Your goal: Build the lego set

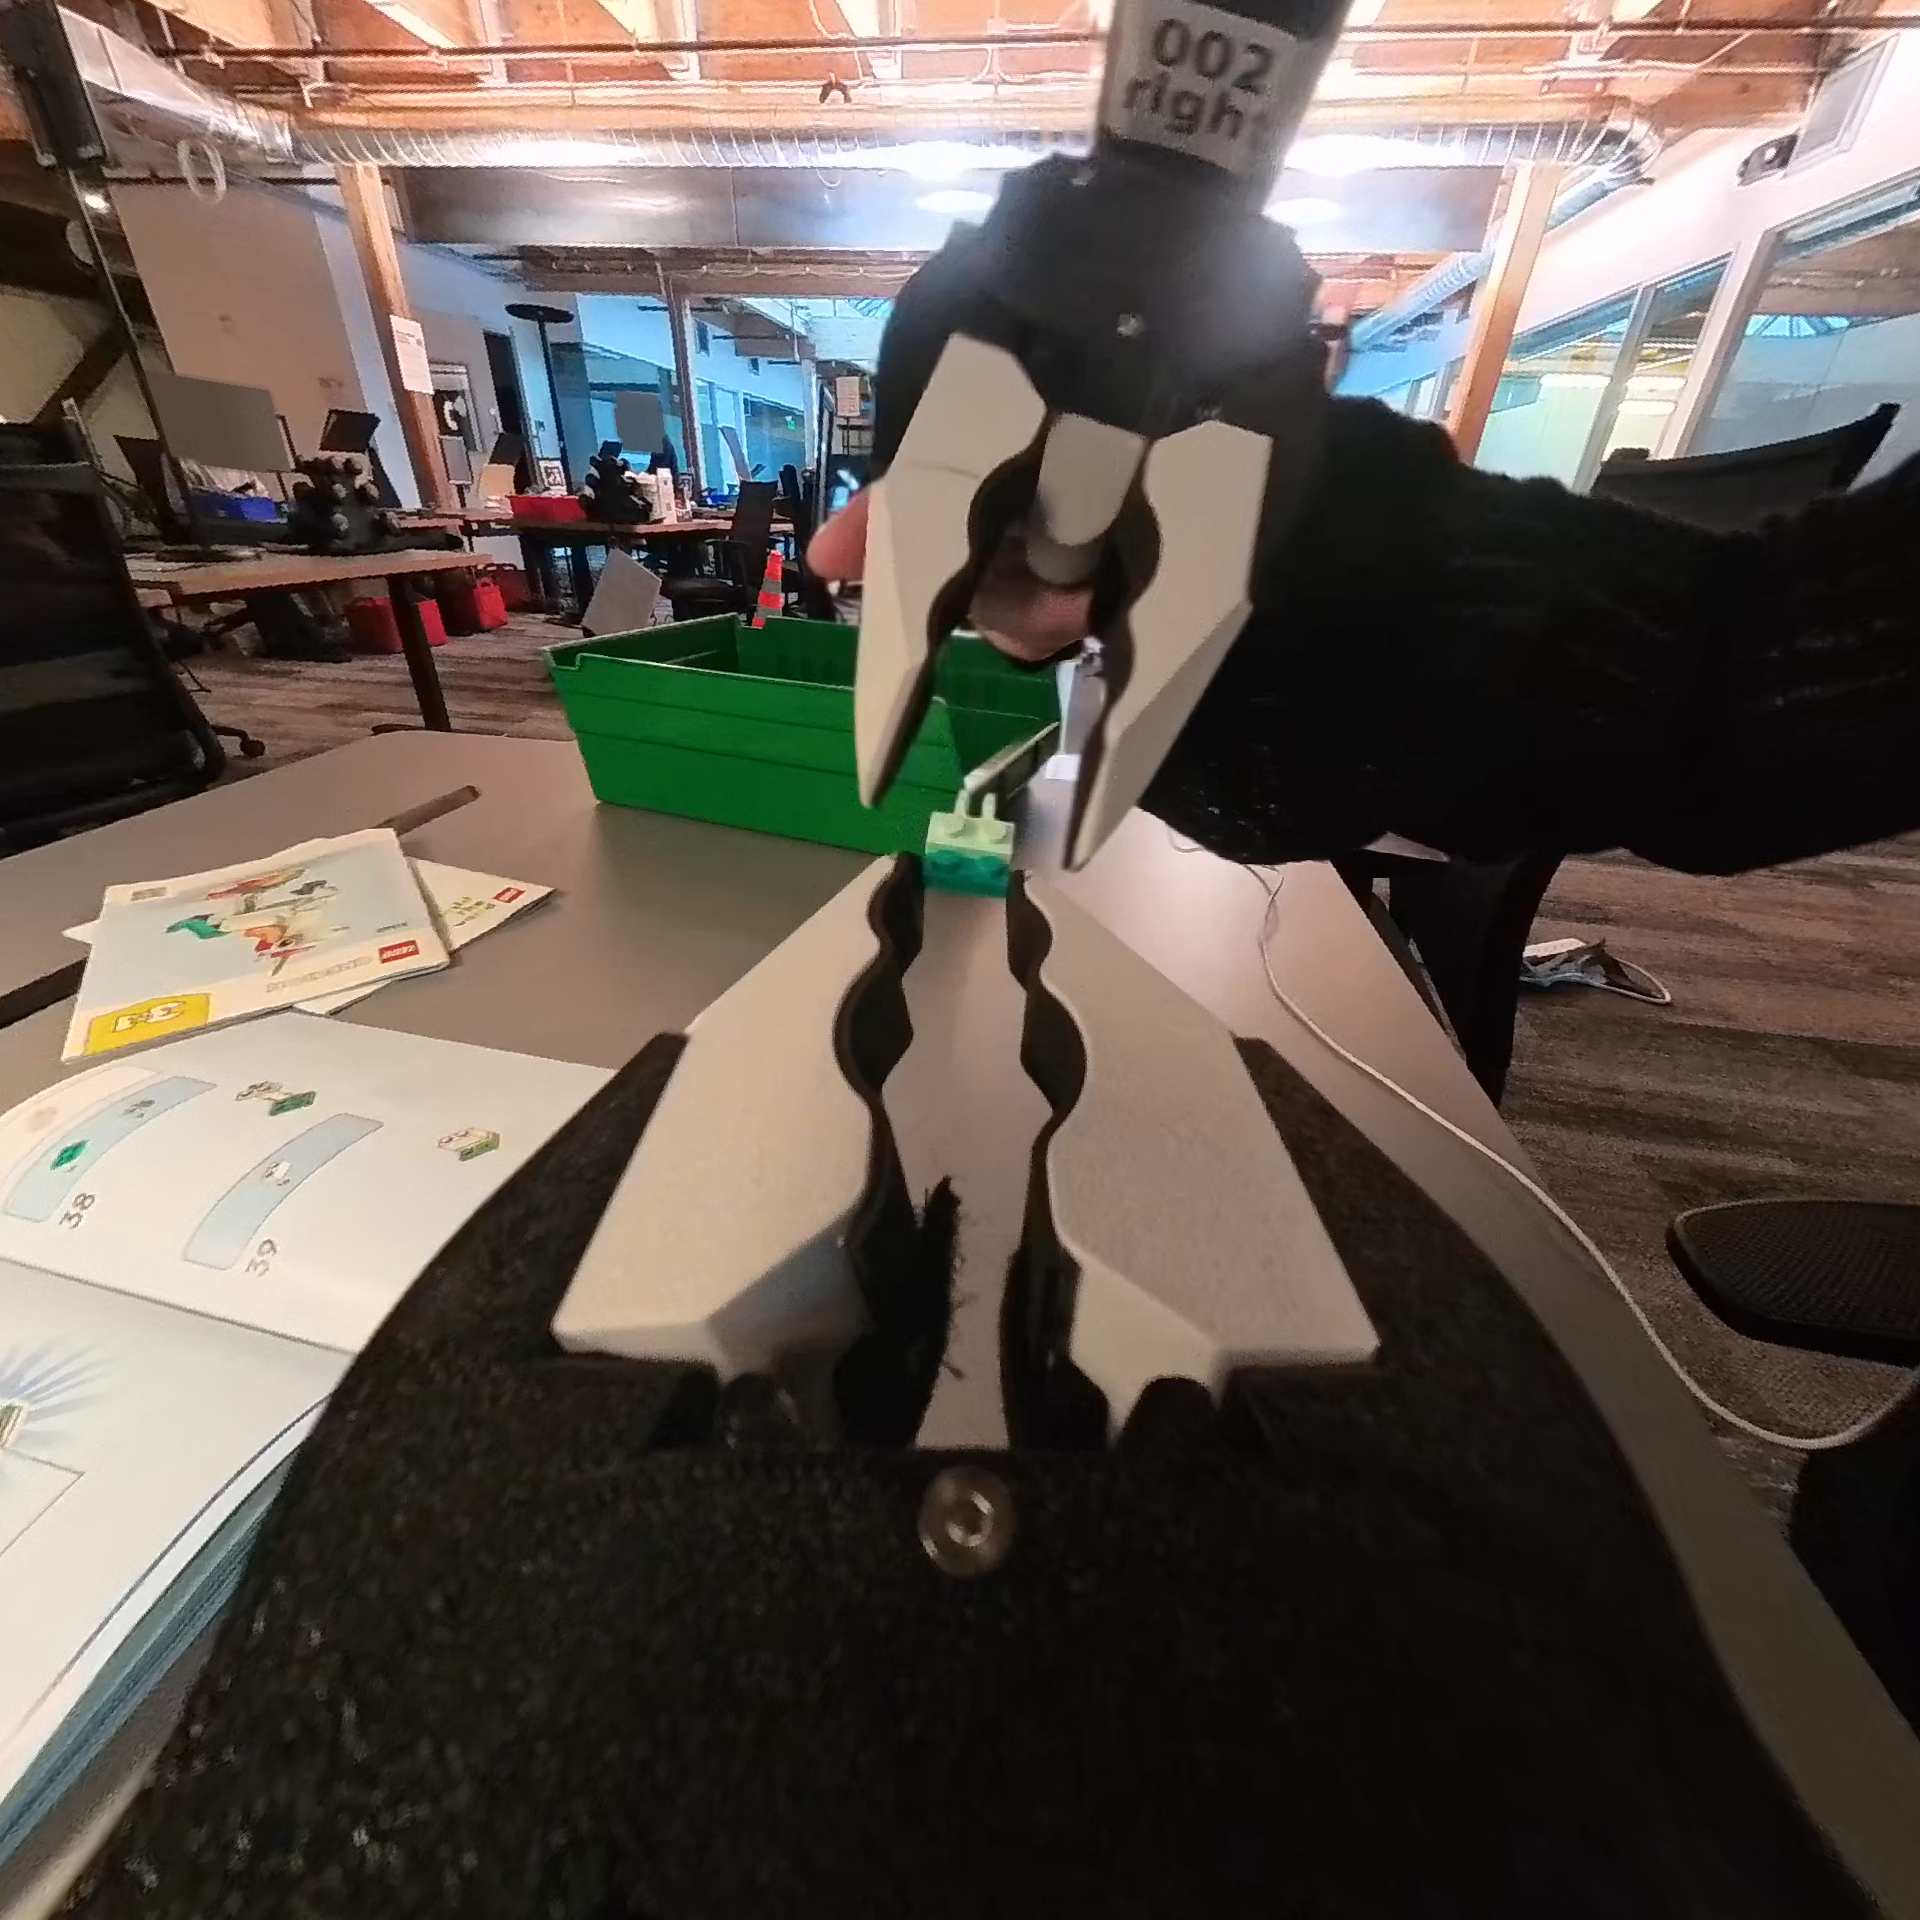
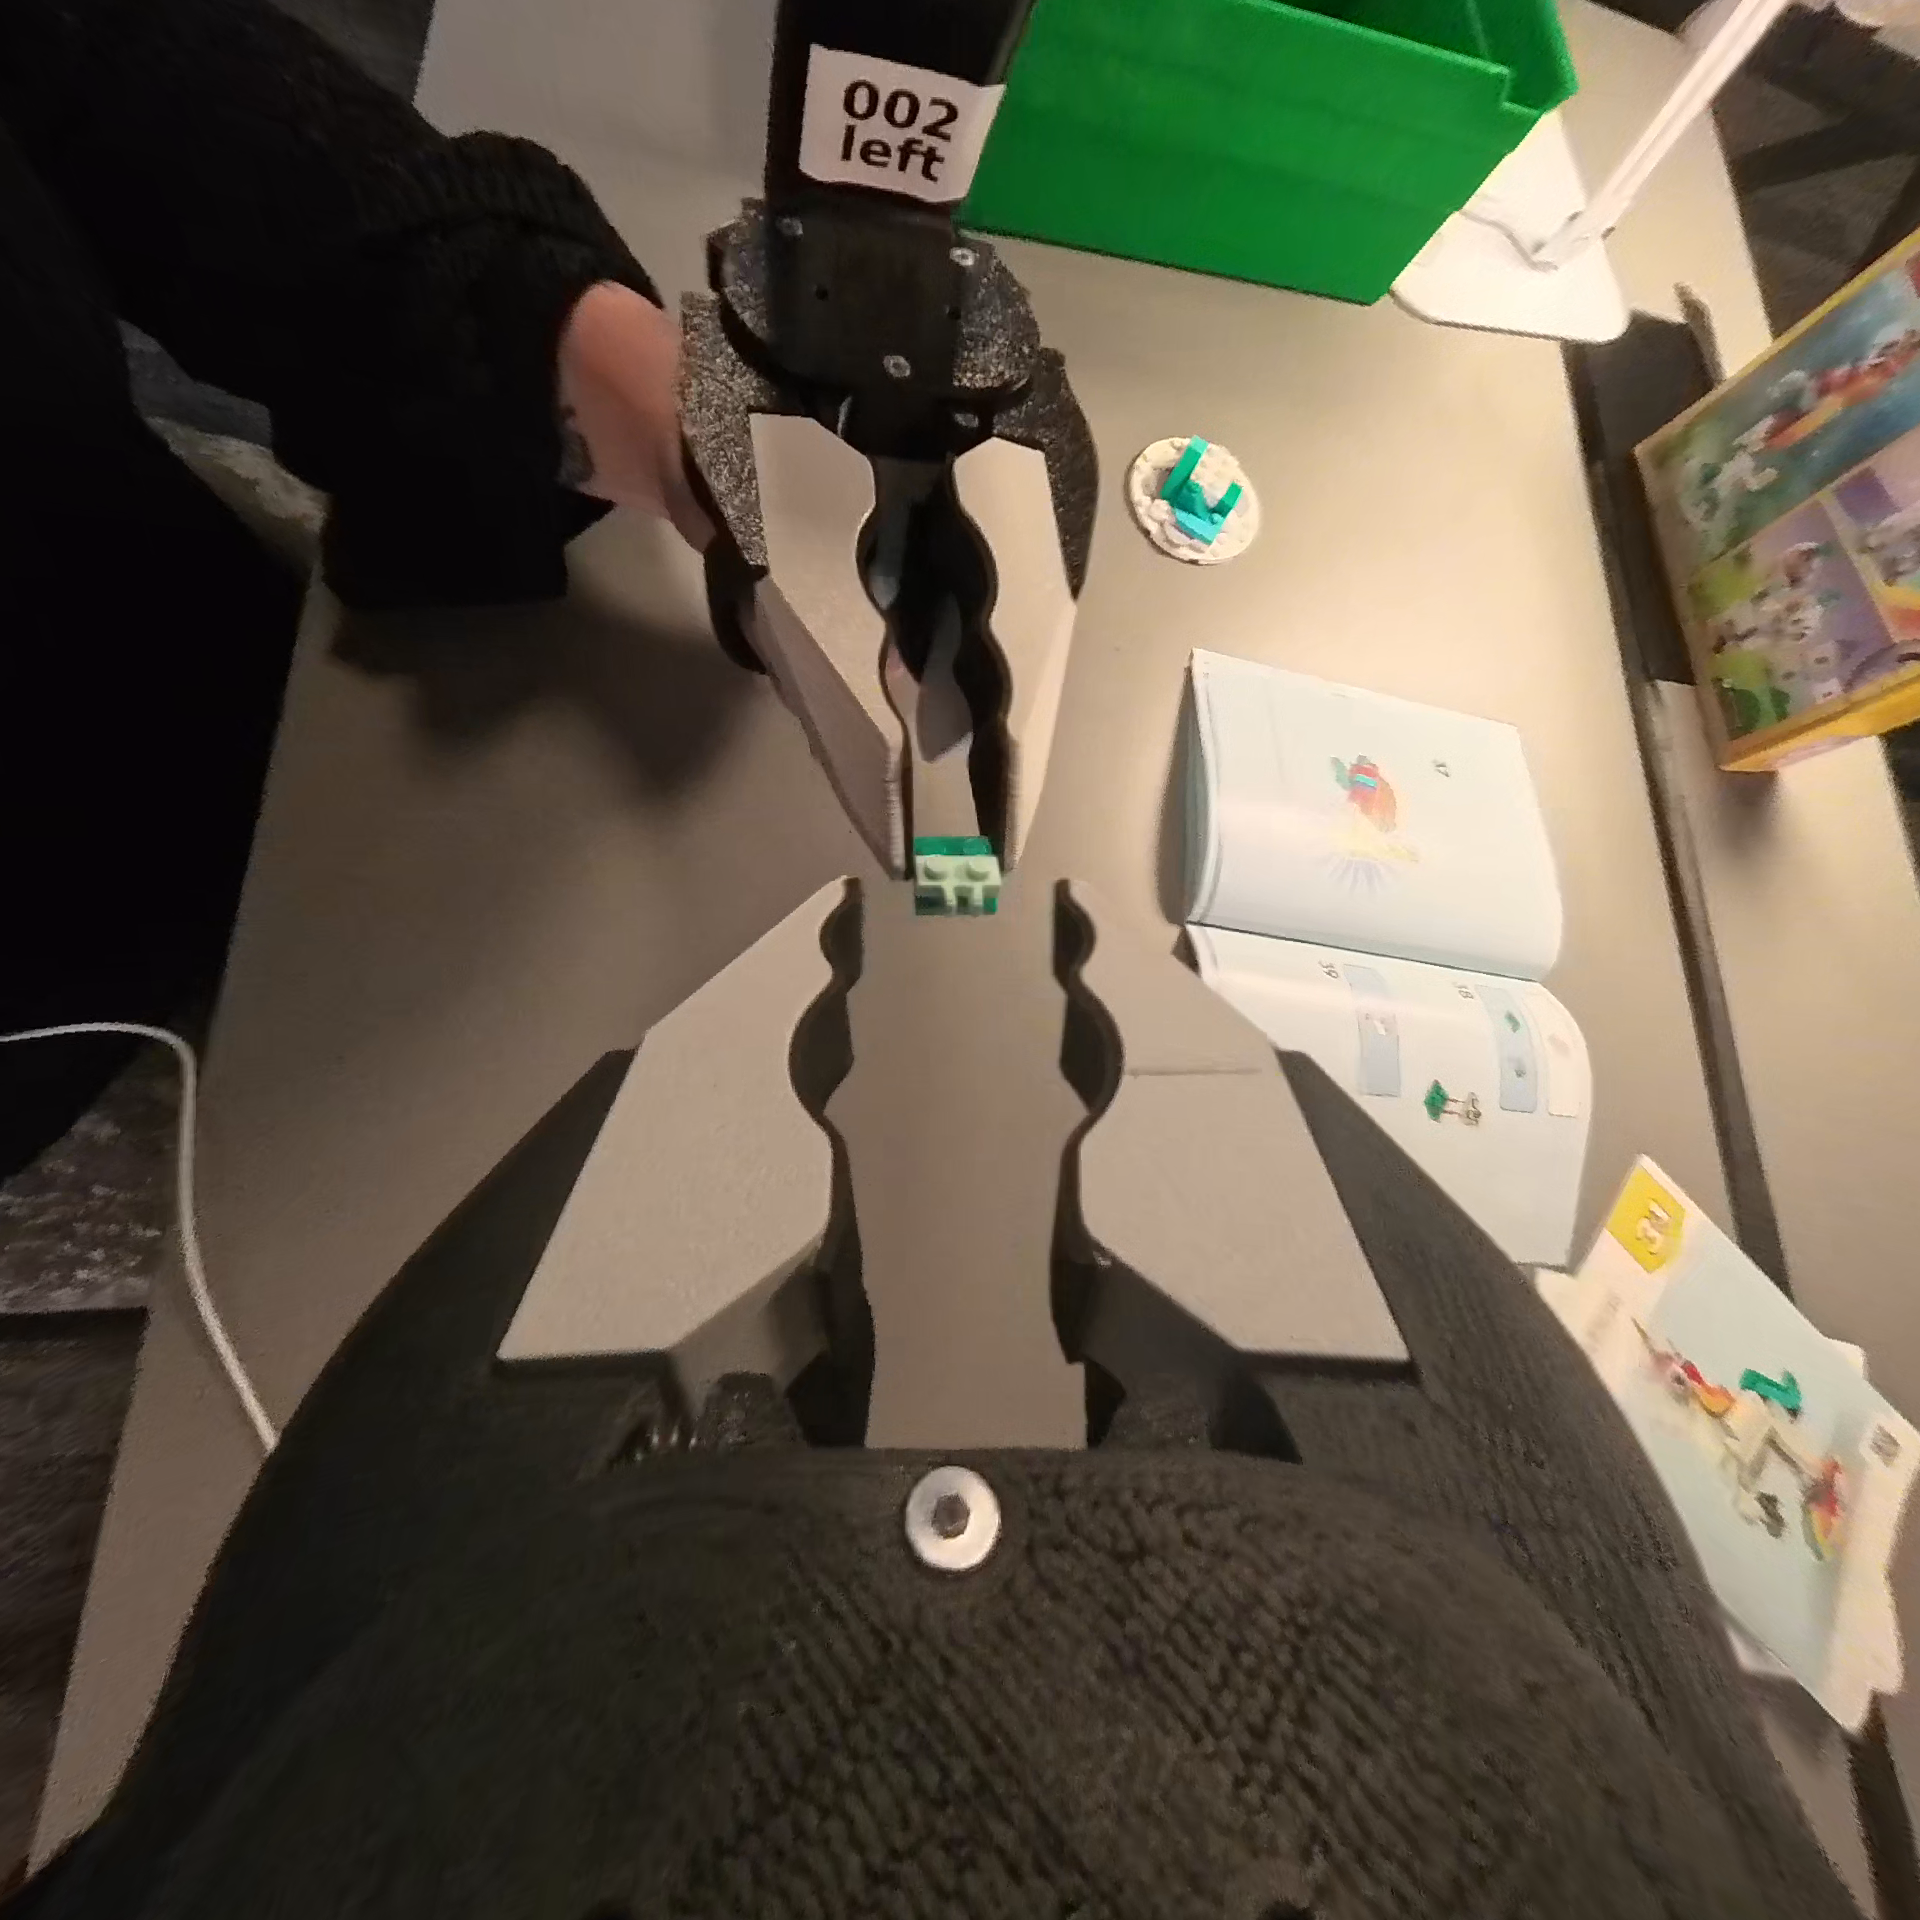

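Observation:
A small Lego stack [image 1: 966,857], a pale green plate on a darker green brick, is pinched between the tips of my left gripper [image 1: 964,883] just above the grey table [image 1: 644,914]. My right gripper [image 1: 975,831] comes down from above, open, its tips on either side of the stack and apart from it. In the right wrist view my right gripper [image 2: 958,888] is open and empty. The stack [image 2: 956,888] sits just ahead of its tips, held by my left gripper [image 2: 951,860].
A green bin [image 2: 1247,135] stands at the table's far end. A round white plate with teal pieces [image 2: 1195,499] lies beside an open instruction booklet [image 2: 1351,831]. More booklets [image 2: 1714,1455], a Lego box [image 2: 1818,520] and a white cable [image 1: 1455,1143] lie around. Both grippers' tips are close together, under 4 cm apart.

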`<state>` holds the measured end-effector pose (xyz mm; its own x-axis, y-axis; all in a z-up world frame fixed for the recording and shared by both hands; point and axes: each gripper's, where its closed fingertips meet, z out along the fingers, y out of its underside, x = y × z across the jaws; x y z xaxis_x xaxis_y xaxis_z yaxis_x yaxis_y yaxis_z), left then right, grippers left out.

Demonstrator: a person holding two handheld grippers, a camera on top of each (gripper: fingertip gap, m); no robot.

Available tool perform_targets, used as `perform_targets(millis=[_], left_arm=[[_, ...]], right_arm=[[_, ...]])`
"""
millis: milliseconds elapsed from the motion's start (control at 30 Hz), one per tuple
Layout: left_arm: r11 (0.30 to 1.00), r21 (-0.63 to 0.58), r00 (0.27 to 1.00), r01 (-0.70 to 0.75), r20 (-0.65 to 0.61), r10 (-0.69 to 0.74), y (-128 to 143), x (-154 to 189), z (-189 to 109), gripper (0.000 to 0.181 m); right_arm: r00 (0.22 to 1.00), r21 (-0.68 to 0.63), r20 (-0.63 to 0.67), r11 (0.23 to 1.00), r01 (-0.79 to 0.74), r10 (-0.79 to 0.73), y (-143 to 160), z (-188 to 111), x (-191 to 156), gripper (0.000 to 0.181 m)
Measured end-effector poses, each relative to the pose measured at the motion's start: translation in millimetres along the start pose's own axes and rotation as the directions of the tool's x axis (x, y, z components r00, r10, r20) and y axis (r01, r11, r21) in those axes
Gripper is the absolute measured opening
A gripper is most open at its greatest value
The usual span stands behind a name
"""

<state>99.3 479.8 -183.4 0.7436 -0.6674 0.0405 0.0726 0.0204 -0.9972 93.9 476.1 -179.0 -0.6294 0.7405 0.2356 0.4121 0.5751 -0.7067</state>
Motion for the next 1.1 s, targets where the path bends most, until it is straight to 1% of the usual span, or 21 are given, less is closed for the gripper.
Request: perform_targets(millis=[67, 100, 133, 167, 200, 267, 333, 467, 567, 633, 700, 767, 933, 1033, 1100], left_arm=[[1.0, -0.001, 1.0, 0.02, 0.019, -0.02, 0.2, -4.2, -1.0, 0.013], [0.999, -0.002, 0.999, 0.037, 0.034, -0.036, 0.4, -7.4, -1.7, 0.013], [0.998, -0.006, 0.997, 0.055, 0.047, -0.054, 1.4, -10.4, -2.2, 0.013], [0.997, -0.01, 0.996, 0.074, 0.056, -0.073, 2.4, -12.9, -2.6, 0.013], [0.996, -0.011, 0.993, 0.094, 0.066, -0.093, 3.5, -15.7, -3.1, 0.013], [0.992, -0.012, 0.99, 0.123, 0.075, -0.122, 5.0, -18.8, -3.8, 0.013], [0.99, -0.014, 0.988, 0.137, 0.079, -0.136, 5.9, -20.0, -4.1, 0.013], [0.989, -0.025, 0.986, 0.144, 0.082, -0.142, 7.8, -20.4, -3.7, 0.013], [0.989, -0.025, 0.987, 0.146, 0.075, -0.143, 7.3, -19.4, -3.6, 0.013], [0.989, -0.027, 0.987, 0.147, 0.076, -0.145, 7.1, -19.5, -3.9, 0.013], [0.989, -0.038, 0.987, 0.146, 0.074, -0.143, 9.0, -18.9, -3.5, 0.014], [0.987, -0.032, 0.986, 0.155, 0.073, -0.152, 7.8, -18.9, -3.7, 0.014], [0.984, -0.026, 0.983, 0.177, 0.056, -0.175, 7.2, -16.8, -3.7, 0.014], [0.983, -0.02, 0.982, 0.181, 0.06, -0.18, 5.4, -16.4, -3.7, 0.014], [0.984, -0.017, 0.982, 0.175, 0.077, -0.173, 4.5, -17.3, -4.2, 0.013]], right_arm=[[0.993, -0.001, -0.108, 0.999, 0.047, -0.047, -0.9, -2.5, 7.1, 0.046], [0.973, -0.033, -0.195, 0.992, 0.119, -0.123, 0.7, -3.1, 11.7, 0.051], [0.924, -0.091, -0.3, 0.971, 0.221, -0.238, 2.1, -3.7, 17.1, 0.056], [0.846, -0.16, -0.388, 0.931, 0.328, -0.364, 1.3, -3.5, 20.1, 0.061], [0.761, -0.237, -0.442, 0.88, 0.411, -0.475, 1.2, -1.7, 20.1, 0.066], [0.604, -0.408, -0.475, 0.768, 0.493, -0.64, 5.9, 4.6, 20.4, 0.066], [0.511, -0.535, -0.451, 0.68, 0.502, -0.732, 15.2, 12.2, 21.9, 0.064], [0.36, -0.63, -0.442, 0.57, 0.527, -0.821, 13.1, 18.7, 25.1, 0.041], [0.311, -0.682, -0.417, 0.52, 0.514, -0.854, 14.6, 21.0, 30.2, 0.034], [0.287, -0.693, -0.414, 0.504, 0.516, -0.864, 13.2, 21.4, 32.1, 0.023], [0.267, -0.695, -0.428, 0.504, 0.513, -0.863, 9.4, 19.2, 33.4, 0.009], [0.291, -0.683, -0.443, 0.53, 0.503, -0.848, 9.3, 18.7, 33.5, 0.009], [0.315, -0.662, -0.465, 0.561, 0.496, -0.827, 8.6, 17.4, 31.6, 0.008], [0.279, -0.69, -0.465, 0.541, 0.48, -0.84, 7.0, 15.6, 31.9, 0.008], [0.259, -0.702, -0.481, 0.545, 0.458, -0.837, 6.0, 14.7, 33.1, 0.008]])
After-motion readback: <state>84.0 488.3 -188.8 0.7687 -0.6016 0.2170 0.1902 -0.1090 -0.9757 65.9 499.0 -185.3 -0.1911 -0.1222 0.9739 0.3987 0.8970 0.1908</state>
